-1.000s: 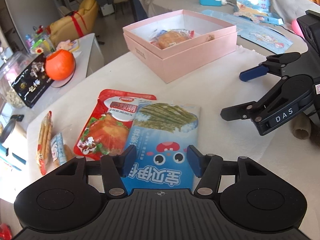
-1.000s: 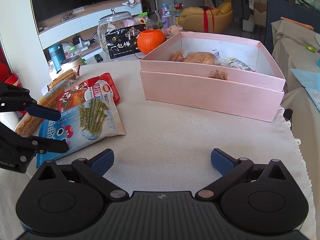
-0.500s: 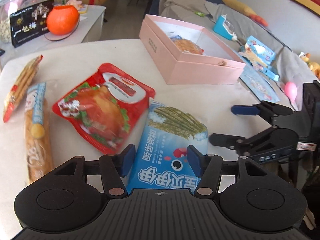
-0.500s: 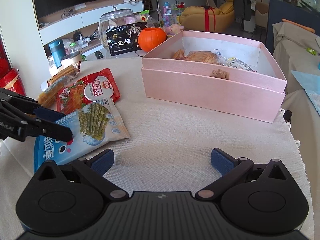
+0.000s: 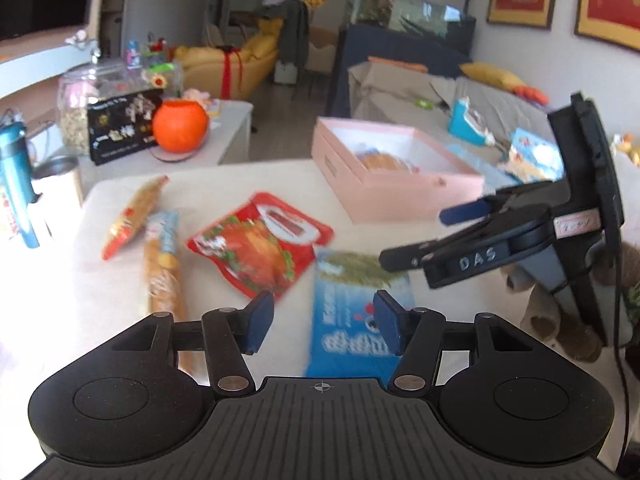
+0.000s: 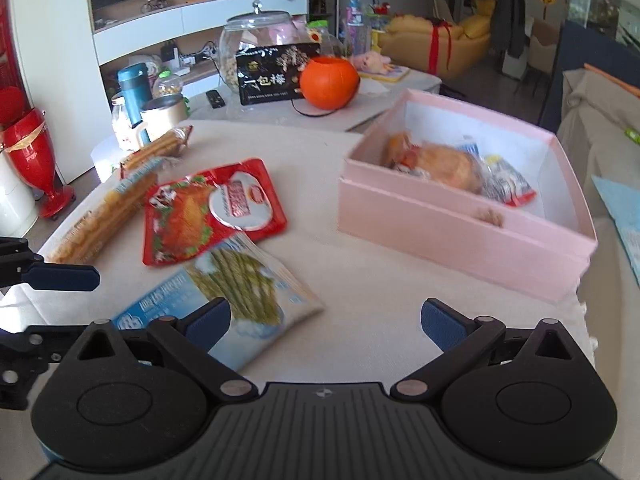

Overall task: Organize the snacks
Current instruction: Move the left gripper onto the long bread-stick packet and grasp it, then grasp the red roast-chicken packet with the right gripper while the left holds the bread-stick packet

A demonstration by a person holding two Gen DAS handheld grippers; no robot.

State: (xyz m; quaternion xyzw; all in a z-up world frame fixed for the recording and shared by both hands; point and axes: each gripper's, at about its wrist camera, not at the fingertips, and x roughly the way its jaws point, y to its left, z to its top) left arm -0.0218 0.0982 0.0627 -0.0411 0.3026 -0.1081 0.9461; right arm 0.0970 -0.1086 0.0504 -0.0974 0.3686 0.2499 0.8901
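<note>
On the cream-clothed table [image 6: 360,272] lies a blue seaweed packet [image 6: 232,296], flat, with a red chicken packet [image 6: 212,208] just behind it. Two long biscuit packets [image 6: 104,216] lie further left. The open pink box [image 6: 460,232] at the right holds a wrapped bun [image 6: 444,168] and small wrappers. My left gripper [image 5: 324,326] is open and empty; the seaweed packet [image 5: 352,320] lies under its right finger. In the right wrist view the left gripper [image 6: 52,308] stands left of the packet, apart from it. My right gripper [image 6: 326,320] is open above the packet's near end.
A low side table behind carries an orange pumpkin [image 6: 329,82], a black gift box [image 6: 276,74], a glass jar [image 6: 256,32] and a blue flask [image 6: 134,92]. A red vase [image 6: 28,152] stands at far left. The right gripper [image 5: 432,236] hangs close beside the left.
My left gripper has rolled and drawn away to the left, so the seaweed packet no longer sits centred between its fingers. My right gripper has risen and come over the packet's near end.
</note>
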